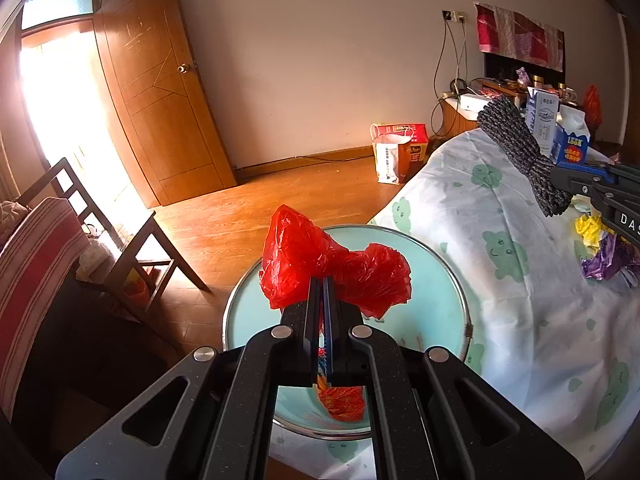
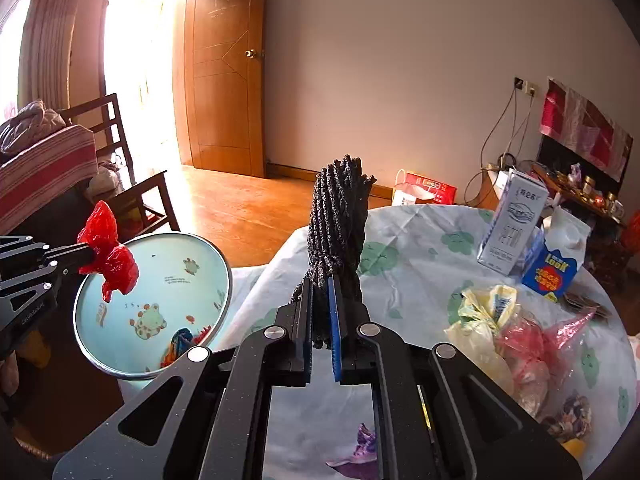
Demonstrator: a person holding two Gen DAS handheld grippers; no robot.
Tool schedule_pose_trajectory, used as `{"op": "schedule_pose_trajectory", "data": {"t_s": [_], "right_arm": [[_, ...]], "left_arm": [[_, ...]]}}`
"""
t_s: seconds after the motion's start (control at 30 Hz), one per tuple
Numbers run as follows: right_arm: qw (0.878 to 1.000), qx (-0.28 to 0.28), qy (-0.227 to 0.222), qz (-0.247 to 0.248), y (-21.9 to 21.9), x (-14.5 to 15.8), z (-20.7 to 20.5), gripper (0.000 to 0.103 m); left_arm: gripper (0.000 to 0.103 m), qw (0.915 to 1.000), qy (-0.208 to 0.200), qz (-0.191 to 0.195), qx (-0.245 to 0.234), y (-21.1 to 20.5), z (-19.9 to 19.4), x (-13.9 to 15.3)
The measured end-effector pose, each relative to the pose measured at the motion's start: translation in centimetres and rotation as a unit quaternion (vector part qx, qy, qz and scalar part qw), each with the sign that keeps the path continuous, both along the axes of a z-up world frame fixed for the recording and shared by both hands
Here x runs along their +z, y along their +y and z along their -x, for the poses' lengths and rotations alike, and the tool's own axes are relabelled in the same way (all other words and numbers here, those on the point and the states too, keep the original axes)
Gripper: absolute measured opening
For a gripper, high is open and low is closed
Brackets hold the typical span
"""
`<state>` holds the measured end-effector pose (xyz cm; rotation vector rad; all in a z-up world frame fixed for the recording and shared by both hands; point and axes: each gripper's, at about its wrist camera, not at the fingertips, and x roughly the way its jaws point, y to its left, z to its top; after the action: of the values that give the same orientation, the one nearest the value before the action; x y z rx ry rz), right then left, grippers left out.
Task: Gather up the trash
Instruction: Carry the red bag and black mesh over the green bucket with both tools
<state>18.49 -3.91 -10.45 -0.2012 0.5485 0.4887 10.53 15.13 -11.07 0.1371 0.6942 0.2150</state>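
My left gripper (image 1: pixel 323 280) is shut on a crumpled red plastic bag (image 1: pixel 296 256) and holds it above a pale blue enamel basin (image 1: pixel 436 276). The basin (image 2: pixel 120 292) holds some red and colourful trash at its bottom. The right wrist view shows the left gripper (image 2: pixel 94 256) with the red bag (image 2: pixel 110 264) over the basin's left rim. My right gripper (image 2: pixel 320 284) is shut on a dark grey bundle of rope (image 2: pixel 340 216), held upright above the table. The rope bundle (image 1: pixel 520 152) also shows in the left wrist view.
A round table with a white cloth with green prints (image 2: pixel 420 264) carries two milk cartons (image 2: pixel 516 220), yellow and pink plastic bags (image 2: pixel 504 328) and purple wrappers (image 1: pixel 608 256). A wooden chair (image 1: pixel 132 240) stands left, a paper bag (image 1: pixel 392 156) on the floor.
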Motion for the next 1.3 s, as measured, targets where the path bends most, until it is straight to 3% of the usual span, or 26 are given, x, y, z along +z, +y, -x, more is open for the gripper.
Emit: {"op": "schedule_pose_trajectory", "data": {"t_s": [0.5, 1.3], "right_arm": [[0.998, 0.067, 0.008, 0.015, 5.7, -1.8, -0.6, 0.008], [0.994, 0.110, 0.009, 0.028, 9.3, -2.5, 0.2, 0.008]], "left_arm": [[0.001, 0.9991, 0.008, -0.001, 0.042, 3.7, 0.3, -0.6], [0.001, 0.9980, 0.017, 0.004, 0.061, 5.8, 0.5, -1.4]]}}
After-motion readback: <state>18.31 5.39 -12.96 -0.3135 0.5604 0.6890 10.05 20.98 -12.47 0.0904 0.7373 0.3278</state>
